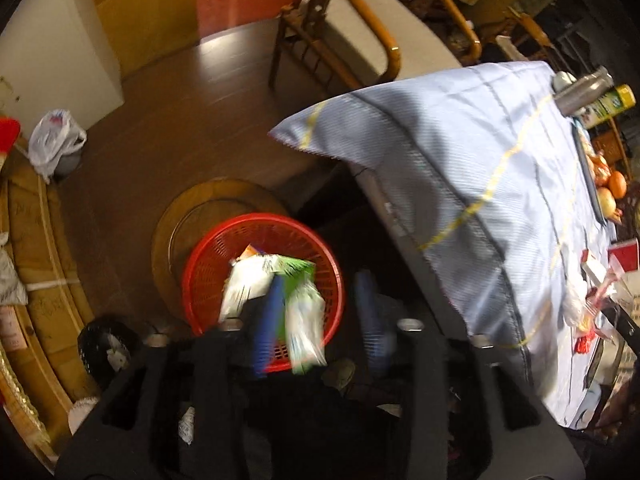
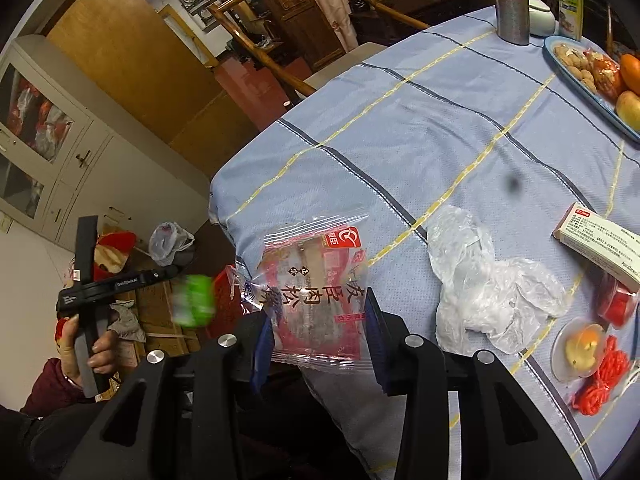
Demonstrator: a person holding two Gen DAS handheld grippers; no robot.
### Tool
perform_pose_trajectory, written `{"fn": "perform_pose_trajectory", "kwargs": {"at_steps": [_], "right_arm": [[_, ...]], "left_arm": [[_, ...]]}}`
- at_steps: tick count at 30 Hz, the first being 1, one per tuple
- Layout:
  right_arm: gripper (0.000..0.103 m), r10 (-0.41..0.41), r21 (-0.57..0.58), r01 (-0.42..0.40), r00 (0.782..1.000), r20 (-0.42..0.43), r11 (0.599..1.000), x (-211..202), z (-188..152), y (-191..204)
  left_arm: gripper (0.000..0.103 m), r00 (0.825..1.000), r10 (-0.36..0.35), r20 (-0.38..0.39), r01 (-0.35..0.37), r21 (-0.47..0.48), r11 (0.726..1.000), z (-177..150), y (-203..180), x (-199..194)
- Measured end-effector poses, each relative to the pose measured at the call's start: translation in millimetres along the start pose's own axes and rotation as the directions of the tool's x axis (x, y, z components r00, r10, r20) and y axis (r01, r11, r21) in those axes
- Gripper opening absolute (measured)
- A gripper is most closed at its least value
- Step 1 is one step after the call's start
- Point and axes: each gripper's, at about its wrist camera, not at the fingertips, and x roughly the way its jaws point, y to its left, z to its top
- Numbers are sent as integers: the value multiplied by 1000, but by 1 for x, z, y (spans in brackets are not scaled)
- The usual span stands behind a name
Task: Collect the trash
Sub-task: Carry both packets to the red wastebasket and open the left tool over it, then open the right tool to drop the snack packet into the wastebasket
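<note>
Falling green wrapper between parted left claw

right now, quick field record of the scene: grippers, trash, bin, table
left gripper: open above the bin, green and white wrapper blurred between its fingers, seemingly dropping
right gripper: shut on red snack wrapper, at the table edge
bin: red basket on the floor, wrappers already inside
table: blue checked tablecloth
trash left on table: crumpled clear plastic bag
other: fruit plate, small carton
</note>
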Motion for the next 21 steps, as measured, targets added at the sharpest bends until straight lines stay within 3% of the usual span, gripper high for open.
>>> {"fn": "perform_pose_trajectory", "kwargs": {"at_steps": [12, 21], "right_arm": [[41, 58, -84, -64, 995, -76, 994, 32, 6, 32], [42, 128, -218, -176, 967, -219, 960, 83, 7, 95]], "left_arm": [[72, 997, 60, 45, -57, -74, 996, -8, 23, -29], [74, 991, 111, 77, -99, -152, 983, -41, 50, -55]]}}
